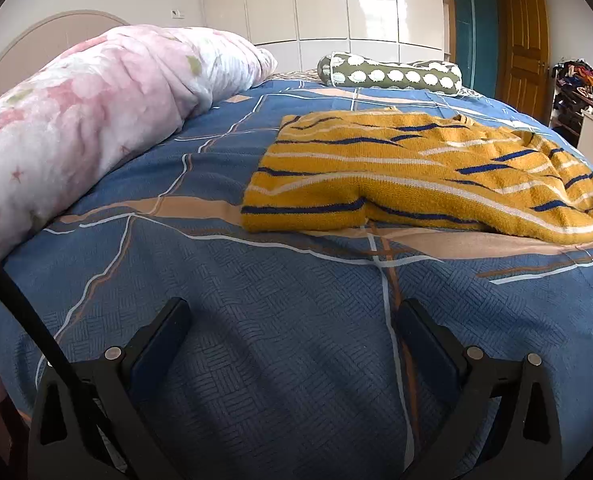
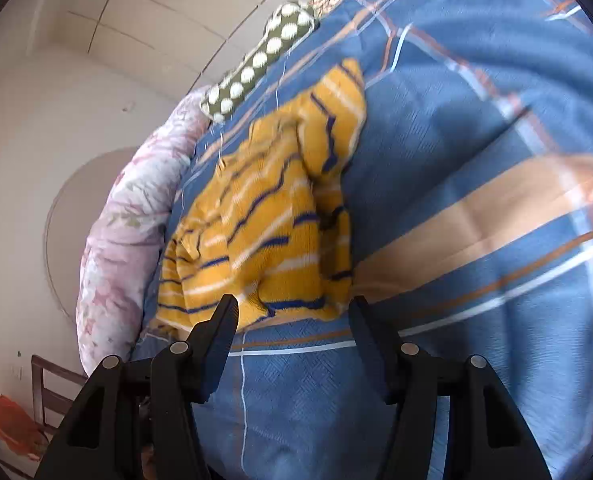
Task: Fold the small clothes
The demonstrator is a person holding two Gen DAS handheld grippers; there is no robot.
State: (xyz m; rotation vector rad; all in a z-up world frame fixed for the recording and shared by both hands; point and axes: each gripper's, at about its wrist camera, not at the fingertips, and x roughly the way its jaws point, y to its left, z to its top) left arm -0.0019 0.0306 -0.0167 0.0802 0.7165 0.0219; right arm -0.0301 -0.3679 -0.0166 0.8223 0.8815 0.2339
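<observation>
A small yellow knit sweater (image 1: 408, 176) with navy and white stripes lies on the blue patterned bedspread (image 1: 256, 360), its left part folded flat, its right part rumpled. My left gripper (image 1: 292, 312) is open and empty, low over the bedspread, well short of the sweater. In the right wrist view, which is tilted and blurred, the sweater (image 2: 264, 224) lies just beyond my right gripper (image 2: 292, 308), which is open and empty. Its fingertips are close to the sweater's near edge.
A rolled pink floral quilt (image 1: 88, 120) lies along the bed's left side. A green bolster pillow with white spots (image 1: 392, 74) lies at the far edge. White wardrobes, a wooden door (image 1: 524, 44) and a cluttered shelf (image 1: 580, 88) stand beyond. A wooden chair (image 2: 52, 384) shows low on the left.
</observation>
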